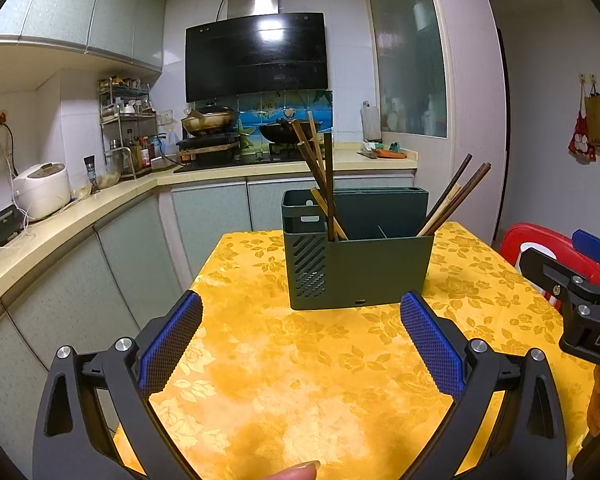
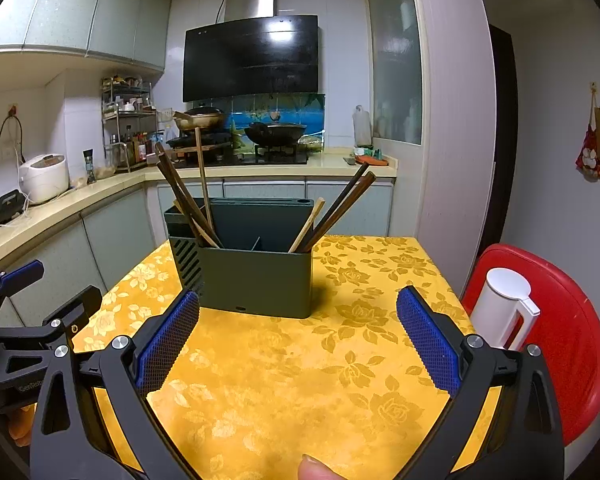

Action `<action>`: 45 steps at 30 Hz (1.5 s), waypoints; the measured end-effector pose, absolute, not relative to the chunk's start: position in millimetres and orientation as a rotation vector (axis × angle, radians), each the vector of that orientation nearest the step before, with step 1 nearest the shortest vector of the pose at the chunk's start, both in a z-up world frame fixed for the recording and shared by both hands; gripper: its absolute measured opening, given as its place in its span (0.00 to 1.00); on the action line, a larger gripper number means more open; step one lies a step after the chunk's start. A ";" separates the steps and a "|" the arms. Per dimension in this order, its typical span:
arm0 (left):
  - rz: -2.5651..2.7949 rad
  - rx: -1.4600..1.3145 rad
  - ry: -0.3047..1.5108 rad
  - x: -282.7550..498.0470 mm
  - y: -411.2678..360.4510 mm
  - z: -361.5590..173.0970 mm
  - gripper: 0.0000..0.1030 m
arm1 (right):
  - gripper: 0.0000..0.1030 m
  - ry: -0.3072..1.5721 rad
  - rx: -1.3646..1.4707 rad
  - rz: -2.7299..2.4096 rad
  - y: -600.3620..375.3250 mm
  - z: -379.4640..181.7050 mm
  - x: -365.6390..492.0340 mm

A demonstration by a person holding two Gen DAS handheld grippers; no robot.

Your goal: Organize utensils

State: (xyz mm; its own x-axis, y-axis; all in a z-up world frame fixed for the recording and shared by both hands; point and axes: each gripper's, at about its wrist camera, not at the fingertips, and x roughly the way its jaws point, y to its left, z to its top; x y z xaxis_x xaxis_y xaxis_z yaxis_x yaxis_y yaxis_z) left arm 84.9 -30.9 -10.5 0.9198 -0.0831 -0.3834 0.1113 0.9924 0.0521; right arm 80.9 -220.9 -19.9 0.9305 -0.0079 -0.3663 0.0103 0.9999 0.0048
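The left gripper point(image 1: 300, 312) hovers above the table point(image 1: 300, 380), which is covered by a yellow floral cloth. Its two blue-padded fingers point(image 1: 172, 344) are spread wide apart, with nothing between them and nothing touching the pads. The right gripper point(image 2: 298, 312) hovers beside it in the same way, its blue-padded fingers point(image 2: 428, 340) also wide apart and holding nothing. Each gripper shows at the edge of the other's view: the right one at the right border of the left wrist view, the left one at the left border of the right wrist view.

Ahead of both grippers, a dark green utensil holder point(image 1: 360, 264) stands upright on the table, apart from the fingers. Wooden chopsticks point(image 1: 320, 176) lean out of its left compartment, and a second bundle of chopsticks point(image 1: 452, 196) leans out of its right end. In the right wrist view, a white kettle point(image 2: 500, 308) rests on a red stool point(image 2: 572, 328) just right of the table.
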 end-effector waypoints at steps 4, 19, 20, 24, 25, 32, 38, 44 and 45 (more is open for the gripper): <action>-0.098 0.072 0.393 85.3 -30.3 -11.3 0.93 | 0.93 0.382 0.008 -0.009 -220.4 -21.2 81.7; -0.103 0.075 0.399 86.4 -30.7 -16.3 0.93 | 0.93 0.400 0.006 -0.003 -219.0 -27.7 84.3; -0.103 0.074 0.400 86.2 -30.8 -16.3 0.93 | 0.93 0.400 0.006 -0.003 -218.8 -27.9 84.3; -0.103 0.071 0.405 85.3 -30.4 -16.6 0.93 | 0.93 0.399 0.006 -0.003 -218.6 -27.7 84.0; -0.101 0.071 0.404 85.0 -30.7 -16.6 0.93 | 0.93 0.399 0.006 -0.003 -218.4 -27.7 83.8; -0.100 0.070 0.401 85.6 -30.1 -15.4 0.93 | 0.93 0.390 0.013 -0.003 -219.8 -27.6 83.5; -0.091 0.065 0.383 83.3 -27.9 -10.0 0.93 | 0.93 0.364 0.027 -0.007 -222.0 -23.4 79.7; -0.091 0.063 0.378 82.1 -27.8 -8.4 0.93 | 0.93 0.364 0.026 -0.006 -222.2 -22.9 79.0; -0.092 0.063 0.379 82.0 -27.8 -8.5 0.93 | 0.93 0.364 0.026 -0.006 -222.2 -22.8 78.8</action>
